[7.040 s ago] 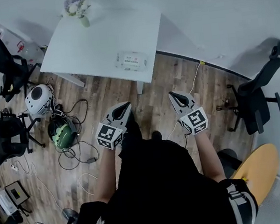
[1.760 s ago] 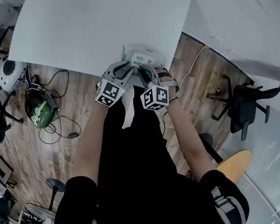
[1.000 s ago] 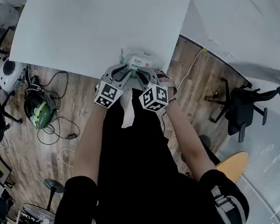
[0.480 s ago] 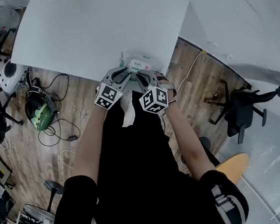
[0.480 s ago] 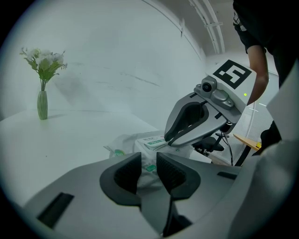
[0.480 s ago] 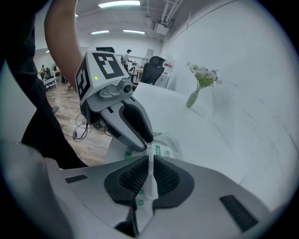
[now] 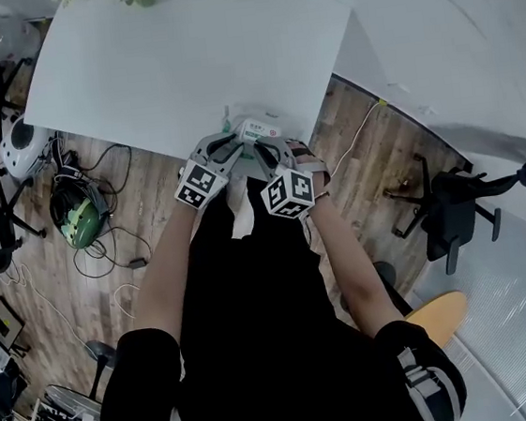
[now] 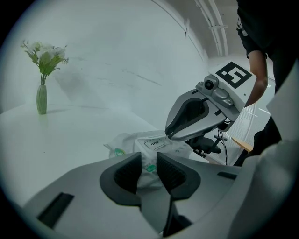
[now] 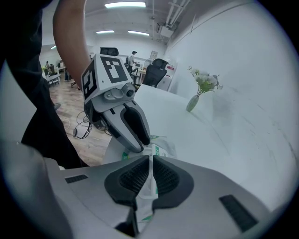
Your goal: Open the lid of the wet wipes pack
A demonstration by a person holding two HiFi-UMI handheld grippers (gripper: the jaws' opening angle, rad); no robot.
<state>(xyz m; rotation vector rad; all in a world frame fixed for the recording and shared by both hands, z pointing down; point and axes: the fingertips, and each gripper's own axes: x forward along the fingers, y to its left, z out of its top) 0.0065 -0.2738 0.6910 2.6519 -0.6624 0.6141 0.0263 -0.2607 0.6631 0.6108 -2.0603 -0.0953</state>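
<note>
The white wet wipes pack [image 7: 259, 124] lies at the near edge of the white table [image 7: 152, 66]. Its flat lid, marked OPEN [image 8: 154, 143], lies closed on top. My left gripper [image 8: 149, 170] is shut on the pack's crinkled near end, and white film fills the gap between its pads. My right gripper [image 9: 150, 170] has just been closing. Its pads now pinch a strip of the pack's white film with green print. In the left gripper view, the right gripper's tips [image 8: 169, 136] sit at the lid's right edge. In the head view, both grippers [image 7: 234, 142] [image 7: 261, 148] meet over the pack.
A green vase of flowers [image 8: 41, 95] stands at the table's far side. On the wooden floor to the left lie a helmet [image 7: 74, 212] and cables. A black office chair [image 7: 451, 207] stands to the right. The person's dark torso is close behind the grippers.
Seven seconds ago both grippers hung over the floor, away from the table. Over the last second they have stayed at the pack with hardly any shift.
</note>
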